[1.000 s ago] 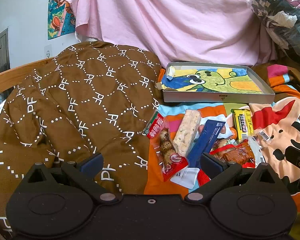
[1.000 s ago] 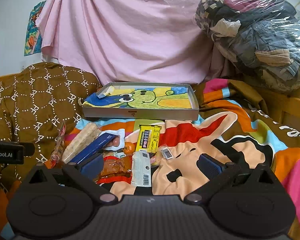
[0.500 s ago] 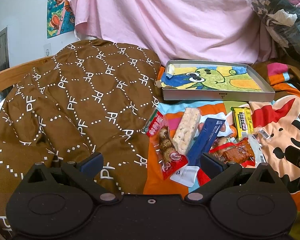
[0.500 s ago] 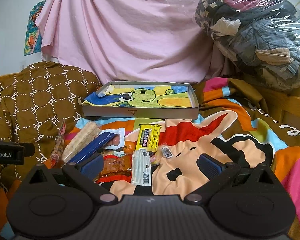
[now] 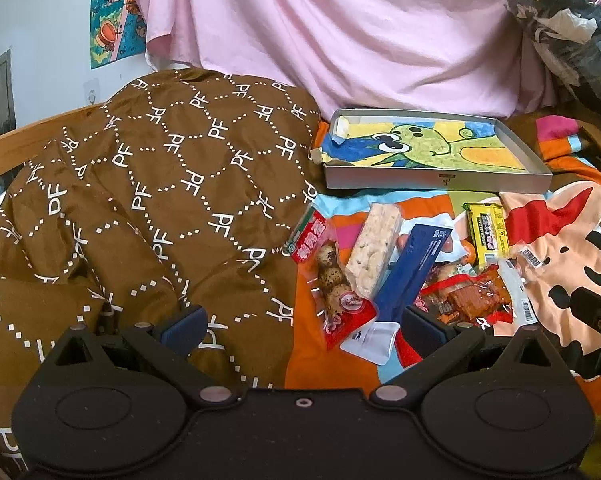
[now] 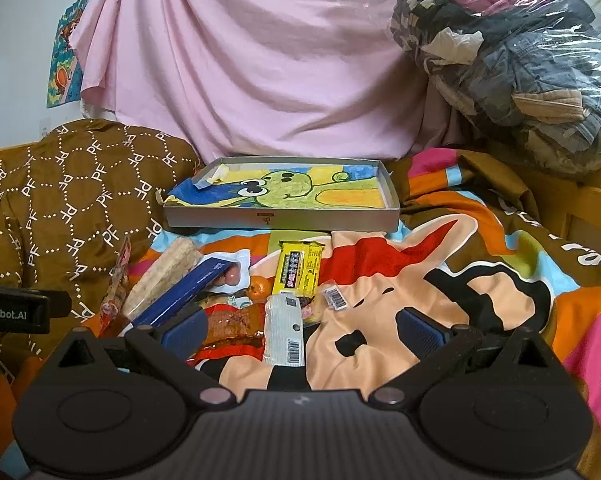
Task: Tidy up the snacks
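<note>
The left gripper [image 5: 302,330] hovers level and low over the bed, jaws spread wide and holding nothing; its right finger sits just above the near end of the snack pile [image 5: 404,264]. The right gripper [image 6: 300,330] is likewise wide open and empty, level, its left finger by the red packet [image 6: 230,326]. Beyond the pile rests the shallow tray [image 6: 284,220], on the colourful blanket [image 6: 480,280].
</note>
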A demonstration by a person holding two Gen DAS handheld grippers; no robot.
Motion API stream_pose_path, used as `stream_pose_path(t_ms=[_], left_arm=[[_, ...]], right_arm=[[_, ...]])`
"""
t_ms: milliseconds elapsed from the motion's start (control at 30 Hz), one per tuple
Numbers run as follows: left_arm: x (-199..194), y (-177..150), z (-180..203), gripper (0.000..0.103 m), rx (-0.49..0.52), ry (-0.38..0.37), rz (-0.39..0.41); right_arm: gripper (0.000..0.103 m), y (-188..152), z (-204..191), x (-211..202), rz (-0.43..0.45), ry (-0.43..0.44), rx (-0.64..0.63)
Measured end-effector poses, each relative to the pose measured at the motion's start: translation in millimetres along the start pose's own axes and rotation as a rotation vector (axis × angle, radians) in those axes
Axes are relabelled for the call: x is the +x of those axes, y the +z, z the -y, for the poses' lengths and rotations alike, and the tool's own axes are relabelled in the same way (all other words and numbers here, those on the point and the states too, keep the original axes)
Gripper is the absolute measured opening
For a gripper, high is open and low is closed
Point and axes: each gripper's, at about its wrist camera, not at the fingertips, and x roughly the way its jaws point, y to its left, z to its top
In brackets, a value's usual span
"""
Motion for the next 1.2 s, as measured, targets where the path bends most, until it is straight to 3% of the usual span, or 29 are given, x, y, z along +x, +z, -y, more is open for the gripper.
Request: stream_pose_path(t_ms=[300, 700, 1200], left_arm=[[5.0, 0.1, -1.4, 0.102, -0.007, 0.005, -0.028], [14.5, 2.1, -3.8, 0.102, -0.03, 0.012, -0.066], [25.3, 15.8, -5.1, 0.102, -0.005, -0.008, -0.075]], right_arm=[[0.103, -2.1, -0.6, 5.3, -0.03, 0.021, -0.001], [0.103, 2.1, -6.0, 33.9, -0.208, 0.16, 0.002], [0.103, 19.4, -20.3, 55.0, -0.27, 0.123, -0.091]])
